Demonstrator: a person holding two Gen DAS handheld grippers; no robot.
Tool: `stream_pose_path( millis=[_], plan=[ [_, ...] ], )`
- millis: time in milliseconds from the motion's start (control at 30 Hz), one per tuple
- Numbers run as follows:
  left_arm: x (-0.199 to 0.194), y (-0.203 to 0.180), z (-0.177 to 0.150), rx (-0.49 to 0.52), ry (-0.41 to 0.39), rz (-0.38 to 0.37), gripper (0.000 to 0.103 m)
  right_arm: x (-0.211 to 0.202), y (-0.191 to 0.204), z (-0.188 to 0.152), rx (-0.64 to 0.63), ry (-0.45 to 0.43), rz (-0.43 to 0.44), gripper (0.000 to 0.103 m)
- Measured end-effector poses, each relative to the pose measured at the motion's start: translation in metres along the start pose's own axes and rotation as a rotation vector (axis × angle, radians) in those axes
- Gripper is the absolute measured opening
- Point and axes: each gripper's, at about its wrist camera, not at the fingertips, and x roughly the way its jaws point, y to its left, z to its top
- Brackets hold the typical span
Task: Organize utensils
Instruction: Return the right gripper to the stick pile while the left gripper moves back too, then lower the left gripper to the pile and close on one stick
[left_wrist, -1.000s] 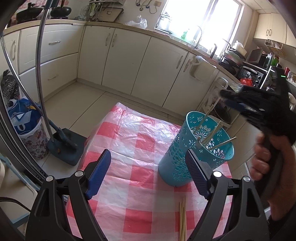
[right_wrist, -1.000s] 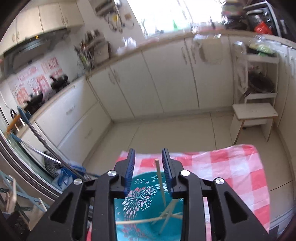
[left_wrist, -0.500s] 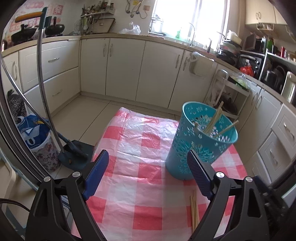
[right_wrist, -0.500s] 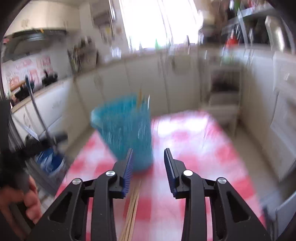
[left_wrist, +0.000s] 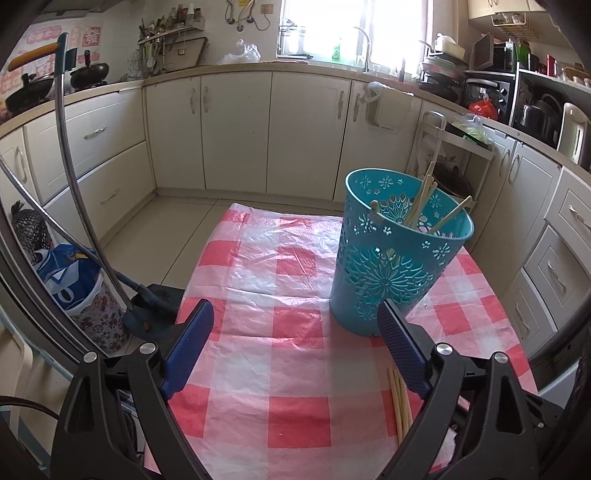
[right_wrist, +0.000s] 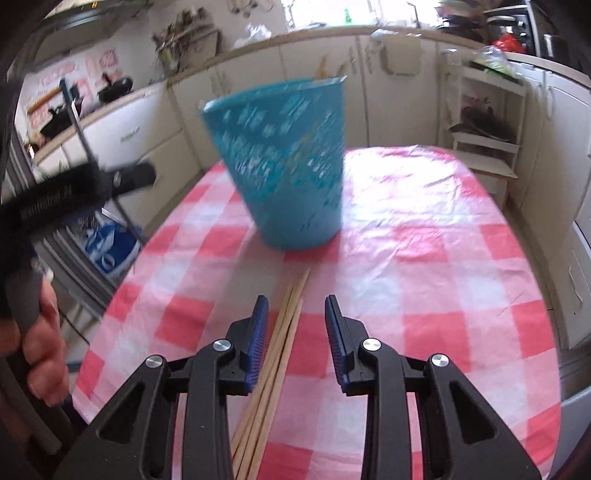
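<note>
A teal perforated holder (left_wrist: 397, 254) stands upright on the red-and-white checked tablecloth (left_wrist: 280, 332) with several wooden chopsticks (left_wrist: 424, 199) leaning inside. It also shows blurred in the right wrist view (right_wrist: 284, 162). A few loose chopsticks (right_wrist: 280, 350) lie on the cloth in front of the holder, and show in the left wrist view (left_wrist: 399, 402). My right gripper (right_wrist: 295, 325) is open and empty, low over the loose chopsticks, which run between its fingers. My left gripper (left_wrist: 295, 332) is wide open and empty, just short of the holder.
The small table stands in a kitchen with cream cabinets (left_wrist: 306, 129) behind. A mop (left_wrist: 147, 306) and a floral bin (left_wrist: 96, 310) stand on the floor left of the table. A white shelf rack (right_wrist: 484, 125) stands at the right.
My right gripper came away from above the holder, where a chopstick stood between its fingers, and dropped low over the loose chopsticks. My left gripper rose and pulled back slightly.
</note>
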Motion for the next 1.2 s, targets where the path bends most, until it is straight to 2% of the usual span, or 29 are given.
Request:
stream_pose_path(
  millis=[200, 367, 467, 700, 933, 1000, 1200],
  plan=[
    [0.008, 0.007, -0.009, 0.005, 0.044, -0.001, 0.087, 0.017, 0.007, -0.013, -0.051, 0.068, -0.021, 0.031],
    [0.019, 0.004, -0.025, 0.022, 0.103, -0.017, 0.087, 0.031, 0.001, -0.021, -0.052, 0.121, -0.046, 0.026],
    [0.024, -0.005, -0.035, 0.05, 0.134, -0.033, 0.087, 0.032, -0.002, -0.023, -0.06, 0.121, -0.057, 0.025],
    [0.032, -0.024, -0.051, 0.103, 0.183, -0.06, 0.087, 0.029, -0.004, -0.025, -0.036, 0.121, 0.018, 0.025],
    [0.037, -0.021, -0.051, 0.091, 0.201, -0.057, 0.087, 0.033, 0.002, -0.027, -0.079, 0.137, 0.005, 0.025],
    [0.038, -0.024, -0.053, 0.099, 0.207, -0.059, 0.087, 0.034, 0.0, -0.027, -0.077, 0.142, -0.004, 0.017],
    [0.046, -0.038, -0.06, 0.143, 0.235, -0.065, 0.087, 0.031, -0.006, -0.029, -0.086, 0.142, -0.018, 0.012]
  ],
)
